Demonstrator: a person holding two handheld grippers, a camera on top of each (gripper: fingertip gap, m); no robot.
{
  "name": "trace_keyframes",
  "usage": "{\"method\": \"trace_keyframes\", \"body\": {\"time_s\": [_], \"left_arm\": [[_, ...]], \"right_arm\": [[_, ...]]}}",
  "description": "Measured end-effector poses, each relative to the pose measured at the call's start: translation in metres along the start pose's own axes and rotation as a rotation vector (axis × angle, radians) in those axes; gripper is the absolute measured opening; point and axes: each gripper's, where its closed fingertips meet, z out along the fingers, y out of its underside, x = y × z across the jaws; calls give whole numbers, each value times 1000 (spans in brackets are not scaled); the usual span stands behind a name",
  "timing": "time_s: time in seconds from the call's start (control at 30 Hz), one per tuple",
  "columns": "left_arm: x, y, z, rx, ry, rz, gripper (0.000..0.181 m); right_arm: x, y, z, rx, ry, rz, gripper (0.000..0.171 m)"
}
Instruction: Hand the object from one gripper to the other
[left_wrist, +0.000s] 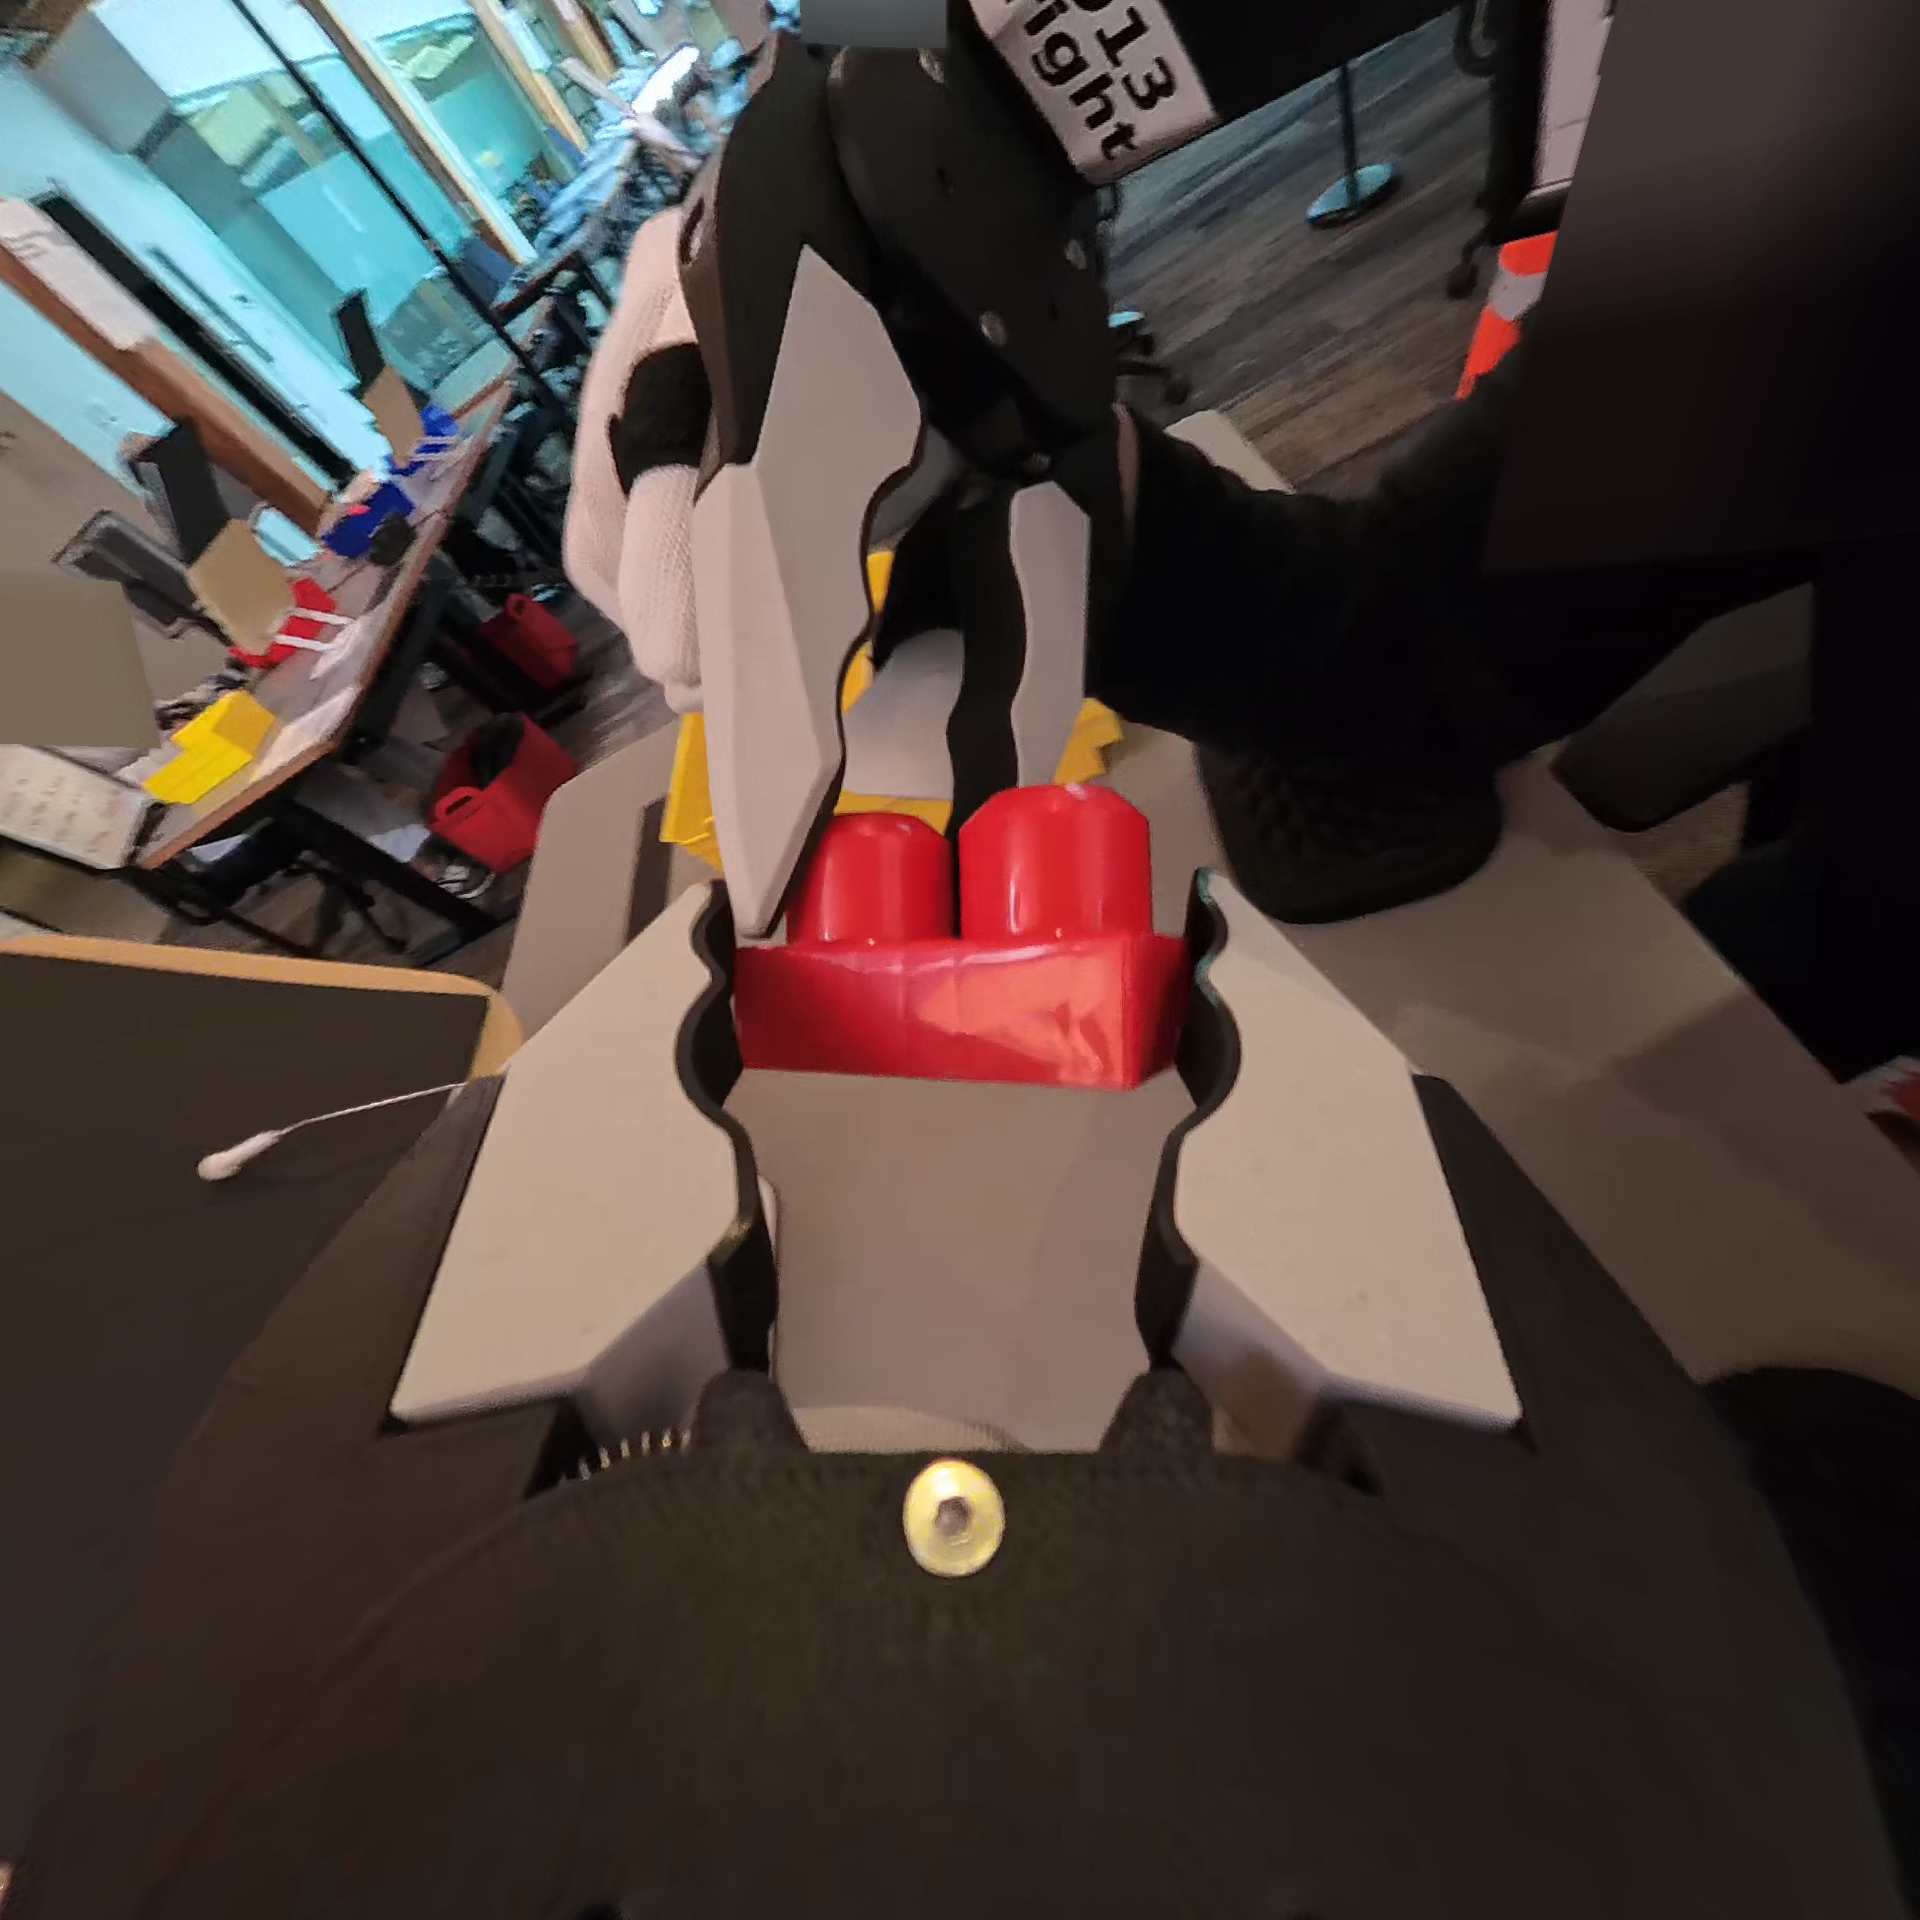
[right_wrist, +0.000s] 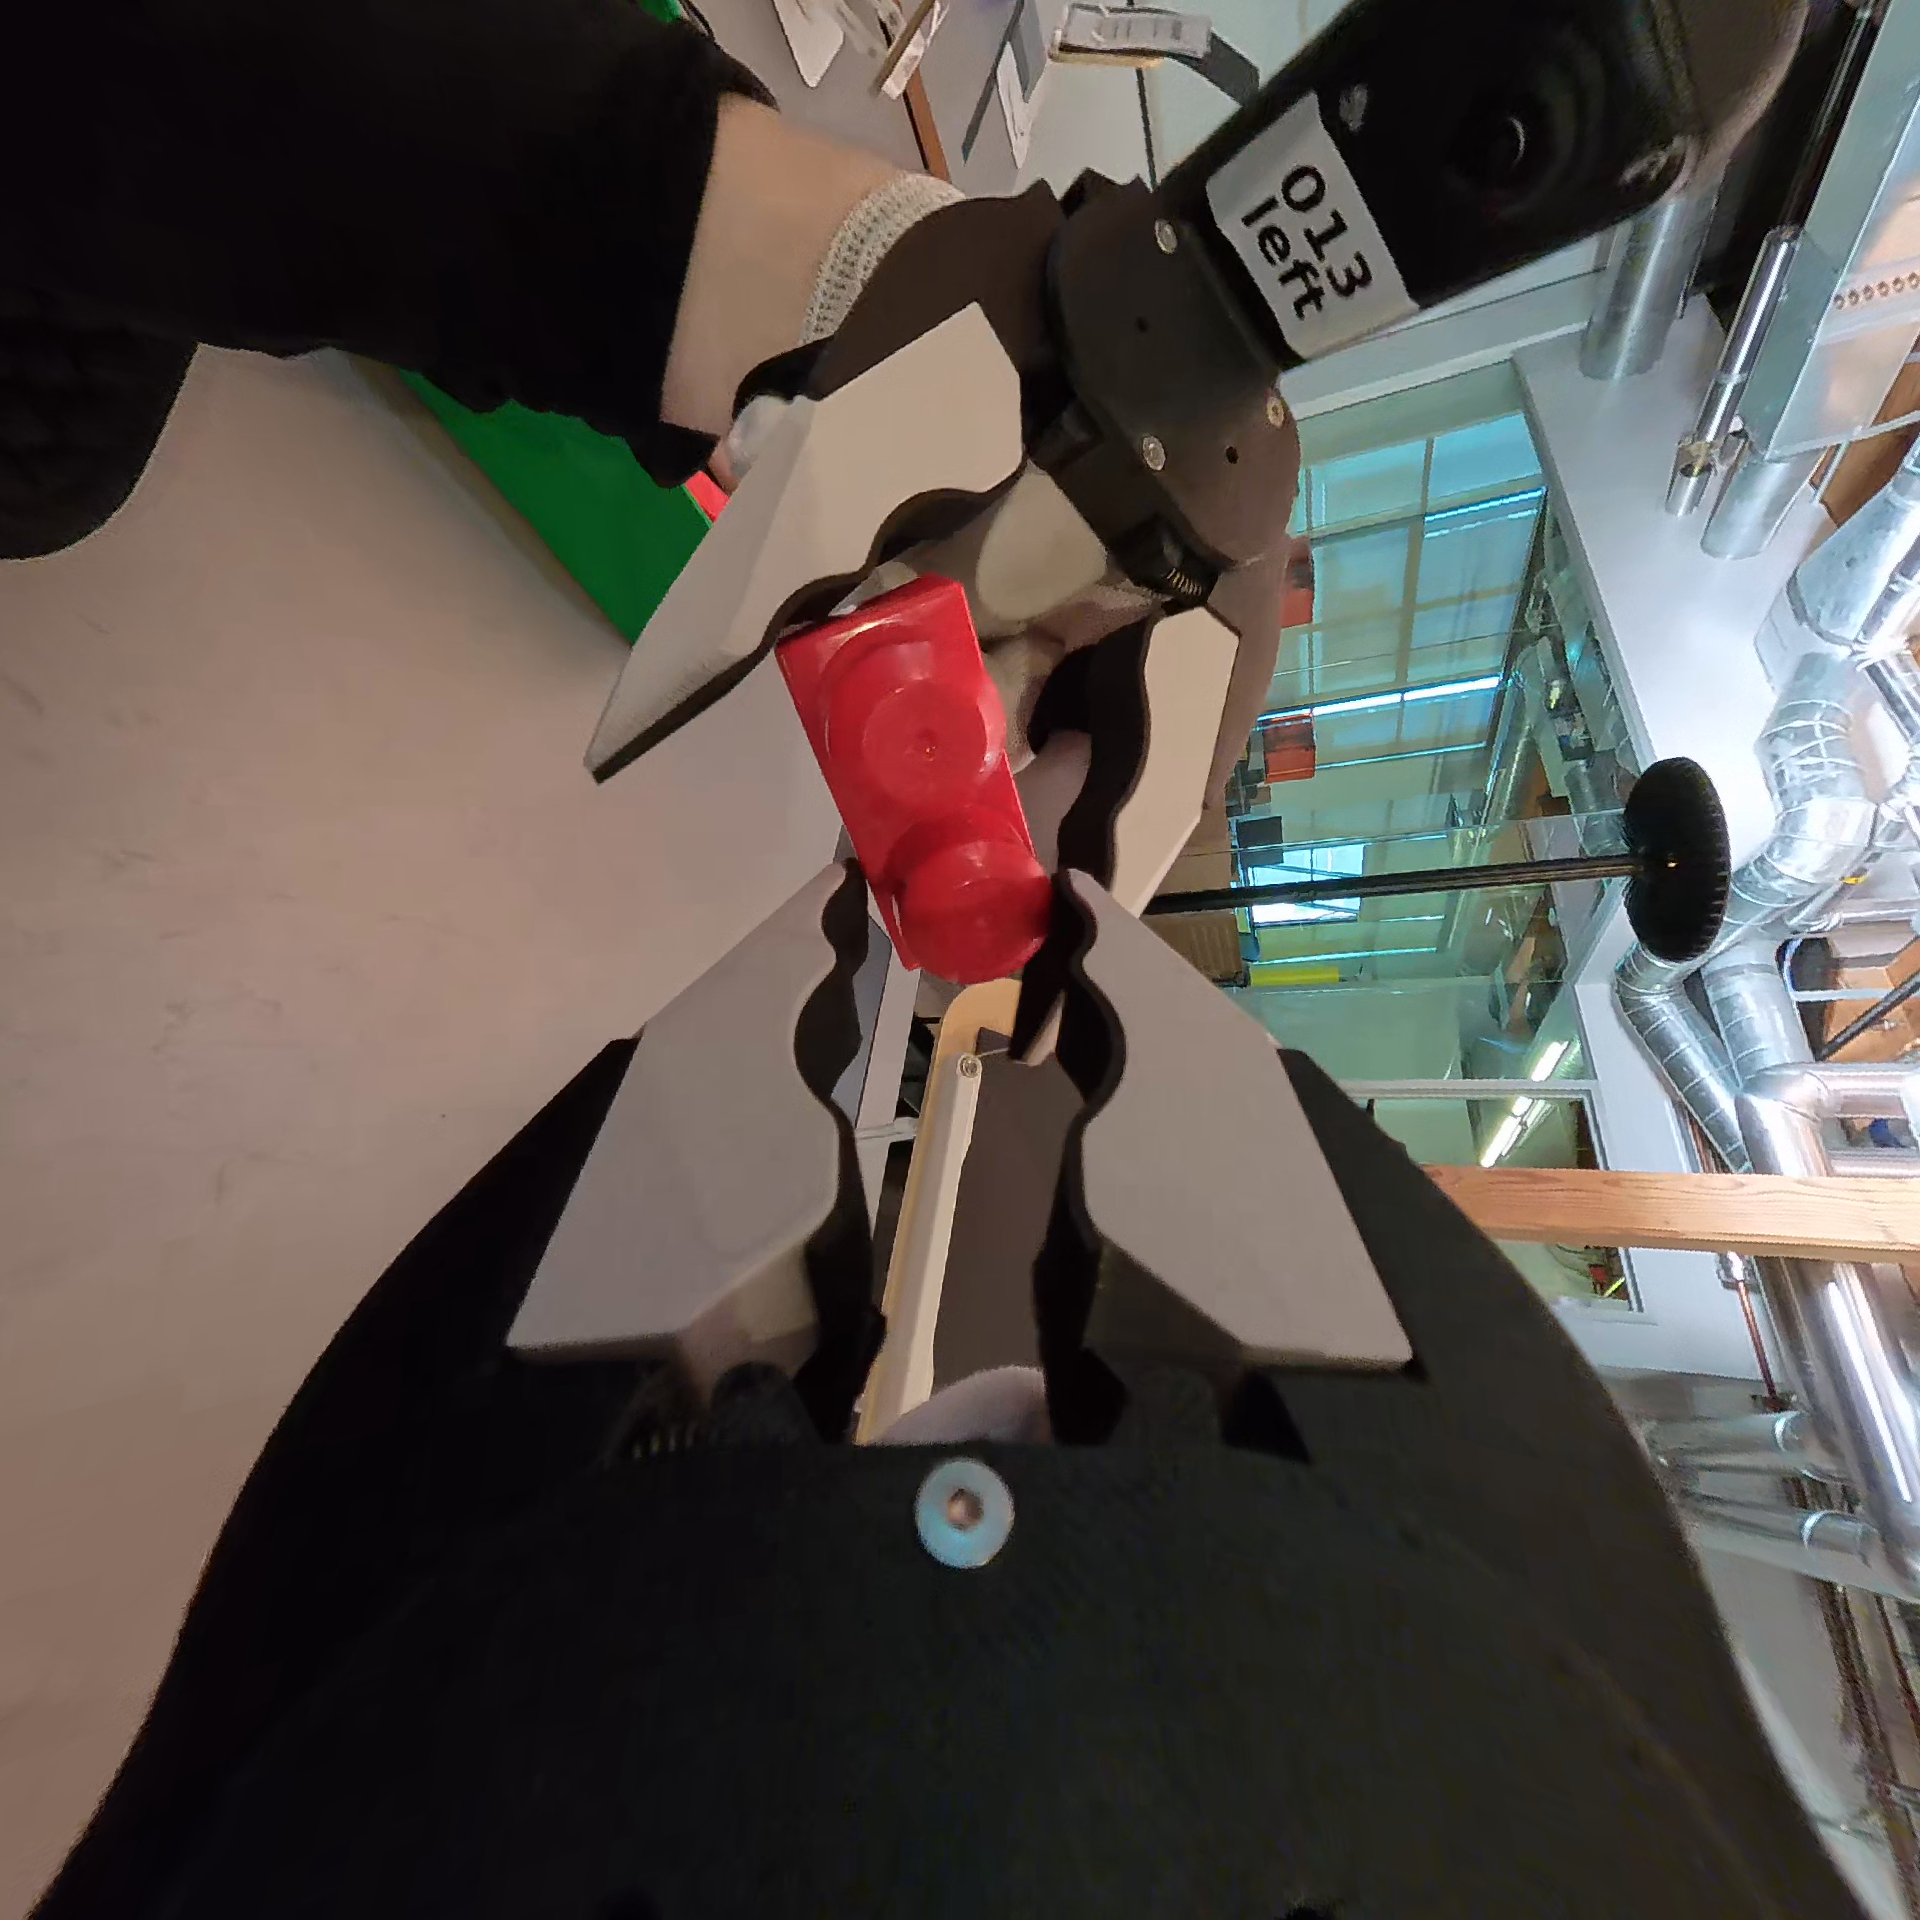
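Item: left gripper (left_wrist: 961, 935). Jaws clamped on the base of a red two-stud building brick (left_wrist: 961, 997), one jaw at each end; studs point to 12 o'clock in the left wrist view.

Item: right gripper (right_wrist: 956, 914). Jaws apart, straddling the near stud of the brick (right_wrist: 925, 800); the 3 o'clock jaw looks to be touching the stud, the 9 o'clock jaw stands just beside it. In the left wrist view the right gripper (left_wrist: 883, 821) comes down from 12 o'clock over the studs.

Item: brick held in the air above the grey worktop (right_wrist: 260, 831), between both grippers.

Step, as judged: mid-handover, receiver in place but not gripping. Next move calls for the right jaws to close on the stud, then the left jaws to release.

Surroundings: yellow bin (left_wrist: 1081, 748) behind; green sheet (right_wrist: 561, 499) at 10 o'clock.
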Motion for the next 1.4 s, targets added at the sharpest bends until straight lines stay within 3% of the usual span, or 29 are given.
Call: {"method": "trace_keyframes", "body": {"time_s": [0.3, 0.63, 0.9, 1.2, 1.4], "left_arm": [[-53, -15, -8, 27, -343, 138, 80], [-88, -25, -3, 102, -545, 208, 37], [-94, -29, 0, 153, -573, 196, 36], [-97, -29, -14, 168, -526, 51, 35], [-103, -27, -40, 174, -570, 20, 35]], "right_arm": [[28, 36, -5, 141, 79, 276, 31], [45, 60, -17, 400, 87, 579, 32], [47, 63, -19, 437, 68, 646, 32], [52, 59, -12, 397, 98, 644, 32], [60, 68, -8, 309, 178, 619, 57]]}}
